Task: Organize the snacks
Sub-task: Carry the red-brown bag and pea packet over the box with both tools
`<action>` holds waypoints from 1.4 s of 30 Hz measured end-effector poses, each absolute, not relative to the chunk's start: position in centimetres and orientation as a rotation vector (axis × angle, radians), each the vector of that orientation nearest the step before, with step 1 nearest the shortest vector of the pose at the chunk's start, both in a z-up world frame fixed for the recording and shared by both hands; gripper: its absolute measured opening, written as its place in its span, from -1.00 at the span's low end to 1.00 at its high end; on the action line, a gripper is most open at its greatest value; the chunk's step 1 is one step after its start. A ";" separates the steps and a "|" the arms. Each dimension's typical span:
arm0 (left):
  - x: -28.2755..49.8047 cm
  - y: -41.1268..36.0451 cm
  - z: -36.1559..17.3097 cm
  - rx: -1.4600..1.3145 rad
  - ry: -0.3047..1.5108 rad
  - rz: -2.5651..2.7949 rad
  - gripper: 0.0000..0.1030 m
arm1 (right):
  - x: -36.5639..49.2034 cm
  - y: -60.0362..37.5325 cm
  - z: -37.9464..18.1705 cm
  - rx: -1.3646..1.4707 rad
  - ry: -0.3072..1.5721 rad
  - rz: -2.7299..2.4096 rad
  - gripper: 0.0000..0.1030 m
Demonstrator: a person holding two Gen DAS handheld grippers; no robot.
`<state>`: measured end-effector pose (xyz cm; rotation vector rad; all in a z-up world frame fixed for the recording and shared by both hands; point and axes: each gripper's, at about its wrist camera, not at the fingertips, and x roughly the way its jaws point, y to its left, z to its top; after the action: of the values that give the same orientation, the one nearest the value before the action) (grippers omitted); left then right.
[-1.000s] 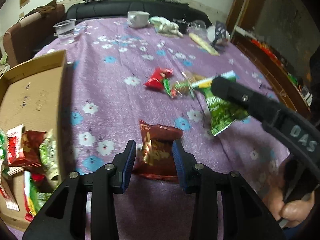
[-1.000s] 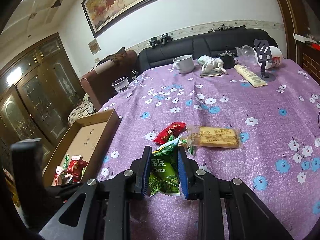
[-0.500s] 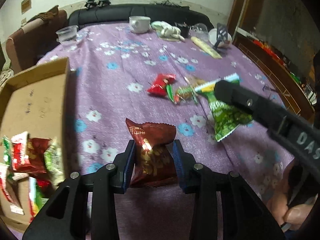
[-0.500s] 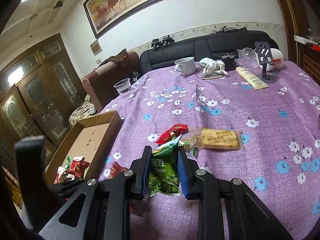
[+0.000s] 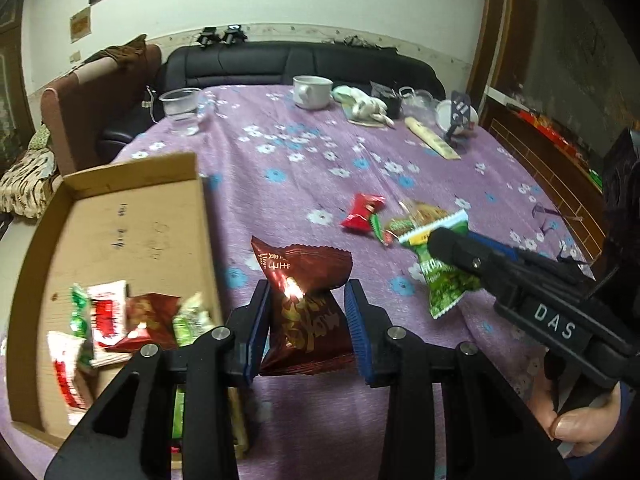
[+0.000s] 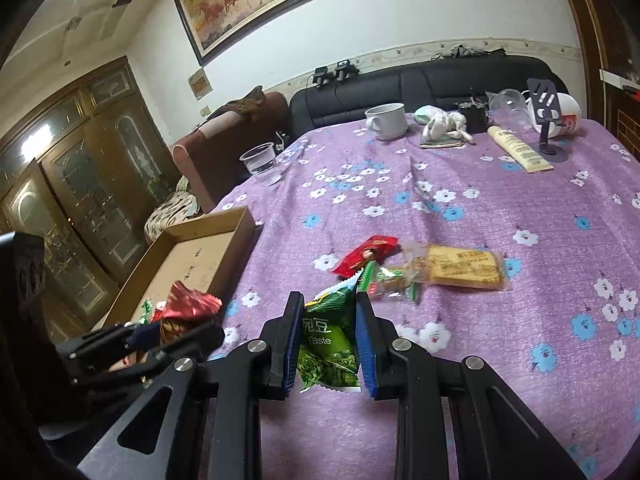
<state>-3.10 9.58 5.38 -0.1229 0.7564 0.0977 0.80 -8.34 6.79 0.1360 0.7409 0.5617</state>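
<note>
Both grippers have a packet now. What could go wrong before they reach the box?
1. The left gripper pinches the dark red foil snack packet by its crumpled middle; it might slip.
2. The right gripper holds the green pea packet close by; the arms could collide at the shallow cardboard box.
</note>
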 end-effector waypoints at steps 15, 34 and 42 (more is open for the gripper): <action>-5.0 14.7 5.7 -0.207 0.716 0.173 -0.33 | -1.8 -2.0 7.6 0.075 0.771 0.672 -0.51; -6.7 21.2 4.5 -0.317 0.708 0.279 -0.33 | -4.3 6.4 6.5 -0.071 0.802 0.771 -0.51; -7.3 23.6 3.6 -0.339 0.718 0.344 -0.32 | -4.2 8.4 5.8 -0.094 0.818 0.785 -0.51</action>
<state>-7.32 23.62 3.57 -0.3385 0.7181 0.3440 -4.22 8.35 5.78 -0.0936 0.8176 0.7847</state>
